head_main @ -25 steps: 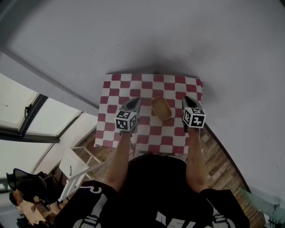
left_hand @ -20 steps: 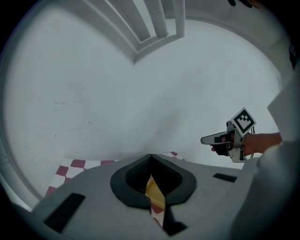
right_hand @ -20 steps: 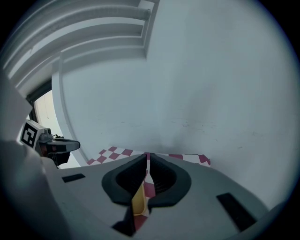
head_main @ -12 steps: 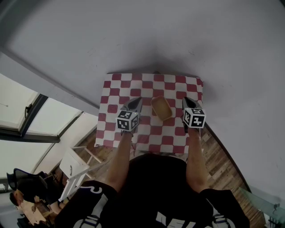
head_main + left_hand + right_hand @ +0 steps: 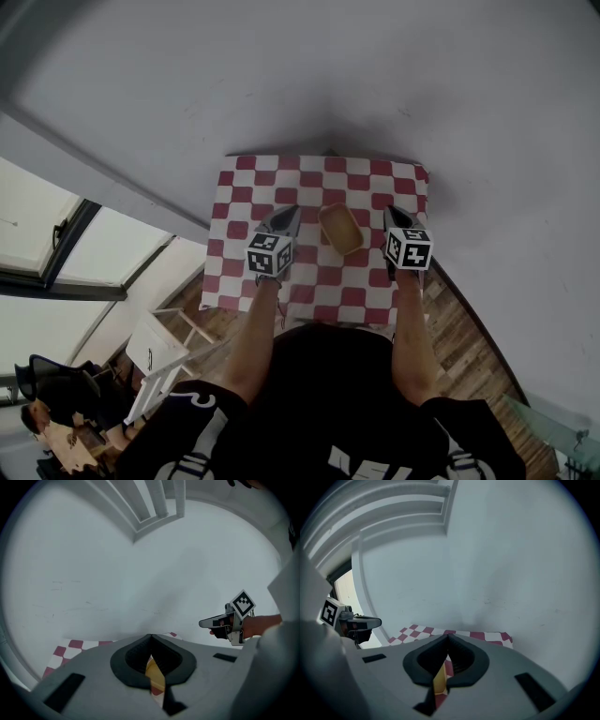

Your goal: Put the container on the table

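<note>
A shallow tan container (image 5: 339, 228) rests on the red-and-white checkered table (image 5: 309, 178), near its middle. My left gripper (image 5: 284, 213) hovers just left of it, jaws shut with nothing in them. My right gripper (image 5: 395, 210) hovers just right of it, also shut and holding nothing. In the left gripper view the jaws (image 5: 150, 638) meet at the tips, and a strip of the container (image 5: 154, 674) shows below them. In the right gripper view the tips (image 5: 448, 638) touch as well, with the container (image 5: 439, 680) beneath. Neither gripper touches the container.
A plain white wall (image 5: 375, 84) stands right behind the table. A white stool (image 5: 164, 352) stands on the wooden floor (image 5: 473, 347) at the lower left, beside a window (image 5: 56, 253). A person sits at the far lower-left corner.
</note>
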`<state>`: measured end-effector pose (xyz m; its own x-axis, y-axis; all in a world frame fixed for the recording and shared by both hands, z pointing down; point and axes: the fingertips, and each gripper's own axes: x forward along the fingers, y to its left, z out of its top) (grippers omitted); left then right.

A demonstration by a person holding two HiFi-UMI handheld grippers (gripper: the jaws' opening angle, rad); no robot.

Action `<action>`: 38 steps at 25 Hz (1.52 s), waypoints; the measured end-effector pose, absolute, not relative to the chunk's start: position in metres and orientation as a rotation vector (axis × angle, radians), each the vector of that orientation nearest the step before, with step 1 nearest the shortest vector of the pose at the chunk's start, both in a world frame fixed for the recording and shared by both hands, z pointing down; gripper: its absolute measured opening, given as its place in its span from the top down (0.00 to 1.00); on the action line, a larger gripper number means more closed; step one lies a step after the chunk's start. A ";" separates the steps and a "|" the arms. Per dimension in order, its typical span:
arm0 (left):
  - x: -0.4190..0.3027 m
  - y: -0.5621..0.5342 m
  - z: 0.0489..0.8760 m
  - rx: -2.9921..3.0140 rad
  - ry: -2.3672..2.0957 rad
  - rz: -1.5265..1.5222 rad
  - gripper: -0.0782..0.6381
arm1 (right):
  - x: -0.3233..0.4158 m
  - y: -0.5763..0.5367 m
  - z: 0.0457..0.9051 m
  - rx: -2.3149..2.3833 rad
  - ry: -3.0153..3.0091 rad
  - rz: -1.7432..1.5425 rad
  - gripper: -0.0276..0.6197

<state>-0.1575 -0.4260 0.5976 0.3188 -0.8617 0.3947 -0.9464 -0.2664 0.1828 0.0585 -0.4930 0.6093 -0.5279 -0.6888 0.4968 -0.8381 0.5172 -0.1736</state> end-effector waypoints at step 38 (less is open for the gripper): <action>-0.161 -0.443 0.610 2.179 -1.583 0.304 0.86 | 0.049 -0.508 0.622 1.204 -2.382 0.595 0.93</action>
<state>-0.1613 -0.4429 0.6104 0.3247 -0.8492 0.4165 -0.9431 -0.2572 0.2109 0.0495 -0.5080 0.6224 -0.5466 -0.6495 0.5285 -0.8217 0.5376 -0.1891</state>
